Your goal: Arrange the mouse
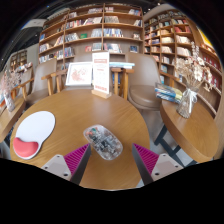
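The mouse (103,141), translucent, lies on the round wooden table (70,115) just ahead of the open gripper (109,160), which should descend squarely astride it before carrying it to the mouse pad (34,133).

On the table (75,115), the mouse (103,141) lies between the gripper's (109,158) parted fingers. The mouse pad (33,134) sits to its left. A sign stand (101,75) rises beyond, bookshelves (95,30) behind.
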A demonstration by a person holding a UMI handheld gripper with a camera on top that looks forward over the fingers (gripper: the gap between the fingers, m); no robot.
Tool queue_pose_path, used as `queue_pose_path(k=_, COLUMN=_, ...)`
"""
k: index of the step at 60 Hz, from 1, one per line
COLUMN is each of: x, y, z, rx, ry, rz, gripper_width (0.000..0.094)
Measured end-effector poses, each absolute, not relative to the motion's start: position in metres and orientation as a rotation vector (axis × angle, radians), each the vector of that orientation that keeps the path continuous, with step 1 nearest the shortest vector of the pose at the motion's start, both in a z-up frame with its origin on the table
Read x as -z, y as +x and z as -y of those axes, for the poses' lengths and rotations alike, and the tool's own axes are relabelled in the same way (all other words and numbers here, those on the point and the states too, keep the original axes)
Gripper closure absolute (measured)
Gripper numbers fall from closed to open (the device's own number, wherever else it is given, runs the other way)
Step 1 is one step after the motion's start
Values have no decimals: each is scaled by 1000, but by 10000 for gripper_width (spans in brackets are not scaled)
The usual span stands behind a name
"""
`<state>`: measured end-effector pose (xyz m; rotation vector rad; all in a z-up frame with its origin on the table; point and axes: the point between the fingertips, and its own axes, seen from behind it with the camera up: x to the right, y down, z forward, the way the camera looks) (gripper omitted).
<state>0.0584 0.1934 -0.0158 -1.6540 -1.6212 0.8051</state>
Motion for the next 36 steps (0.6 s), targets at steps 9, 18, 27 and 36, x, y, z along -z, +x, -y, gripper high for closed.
queue_pose_path(k=9, x=17, y=33, z=-198, rx=-805, ry=-1695, rz=1606, gripper_width=84)
queue_pose_path(k=18, x=17, y=17, z=-202, rx=-790, ry=-1710, rz=1602, gripper_width=86)
queue_pose_path(k=27, x=17, y=8, z=-201, rx=-791, ry=-1703, rz=1611, gripper_width=109)
queue_pose_path(k=36, x=18, y=2, z=-195, rx=-799, ry=-1689, rz=1619, gripper_width=358)
